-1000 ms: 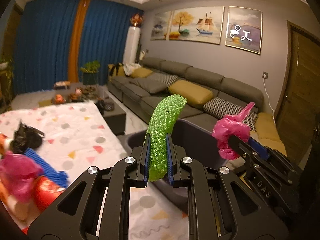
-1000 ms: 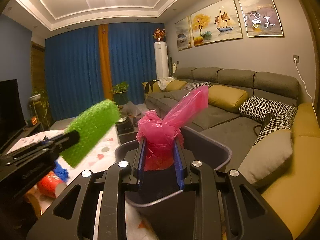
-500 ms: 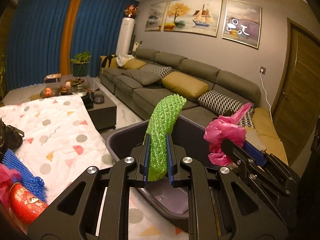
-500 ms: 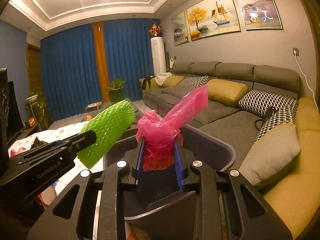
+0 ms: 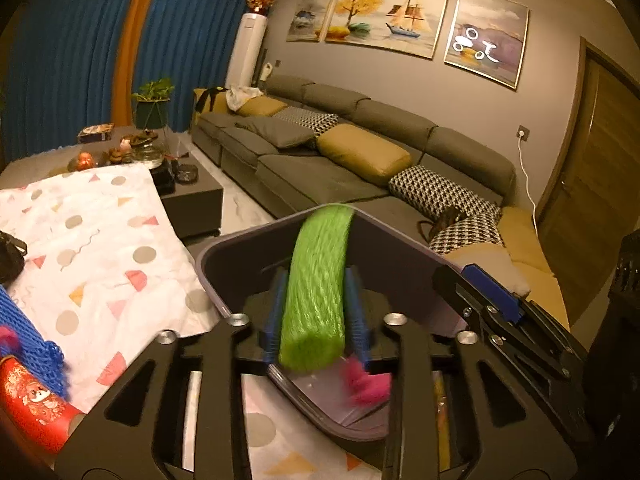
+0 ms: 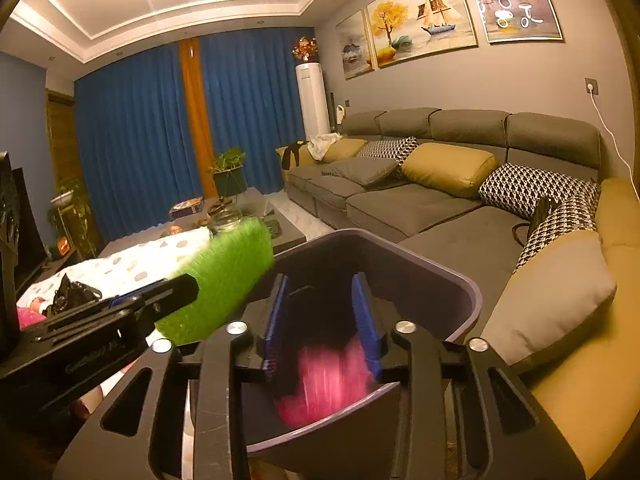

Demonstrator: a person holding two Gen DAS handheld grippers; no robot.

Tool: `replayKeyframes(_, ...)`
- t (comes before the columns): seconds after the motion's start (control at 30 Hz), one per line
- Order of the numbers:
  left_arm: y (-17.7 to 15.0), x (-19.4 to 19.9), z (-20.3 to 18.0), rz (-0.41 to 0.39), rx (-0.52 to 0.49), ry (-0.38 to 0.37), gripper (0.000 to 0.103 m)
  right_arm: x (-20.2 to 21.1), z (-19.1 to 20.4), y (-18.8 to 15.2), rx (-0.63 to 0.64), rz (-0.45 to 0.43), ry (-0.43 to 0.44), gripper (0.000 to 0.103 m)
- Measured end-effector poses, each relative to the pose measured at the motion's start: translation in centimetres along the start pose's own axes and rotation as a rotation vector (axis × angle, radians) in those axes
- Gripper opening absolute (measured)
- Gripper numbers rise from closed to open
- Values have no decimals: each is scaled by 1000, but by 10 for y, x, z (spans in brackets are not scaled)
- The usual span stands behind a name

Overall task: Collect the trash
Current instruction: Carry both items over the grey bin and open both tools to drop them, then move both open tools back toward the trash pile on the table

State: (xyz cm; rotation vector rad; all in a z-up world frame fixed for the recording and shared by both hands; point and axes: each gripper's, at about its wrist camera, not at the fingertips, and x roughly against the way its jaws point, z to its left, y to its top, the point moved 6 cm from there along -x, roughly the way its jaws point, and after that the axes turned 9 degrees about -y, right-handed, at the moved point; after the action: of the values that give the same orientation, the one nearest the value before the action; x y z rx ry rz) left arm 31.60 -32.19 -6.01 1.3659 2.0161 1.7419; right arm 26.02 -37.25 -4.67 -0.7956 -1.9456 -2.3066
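Note:
Both grippers hang over a dark purple-grey trash bin (image 5: 240,256) (image 6: 460,280). My left gripper (image 5: 316,280) has its blue pads spread, and the green foam net (image 5: 316,284) sits blurred and loose between them. From the right wrist the net (image 6: 224,280) shows beside the left gripper. My right gripper (image 6: 324,300) is open. The pink plastic bag (image 6: 324,384) is a blurred shape below its pads, inside the bin. It also shows in the left wrist view (image 5: 366,384).
A table with a white patterned cloth (image 5: 100,248) lies left of the bin. On it are a red cup (image 5: 32,404), a blue net (image 5: 28,340) and a black bag (image 5: 10,256). A grey sofa (image 6: 420,200) runs along the right.
Both grippers opened over the bin. The pink bag left the right gripper and fell into the bin. The green net slipped loose between the left pads.

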Motion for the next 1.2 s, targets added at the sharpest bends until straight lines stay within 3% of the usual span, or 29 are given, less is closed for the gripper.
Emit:
replayKeyframes(0.27,-4,15,18,-35,48,55,71,11,-3,-4,-8,-1,-26,54)
replayKeyframes(0.5,-10,53,24,-80,48,178,86,42,2,-3,-7,-48,-35,83)
replayKeyframes(0.7,-23,108,28,-114,66,281,91,71,10,-11,-7,-50,-16,89)
replayKeyframes(1.2,-72,248,39,-215,68,432,91,151,59,-29,29,-130,54,94)
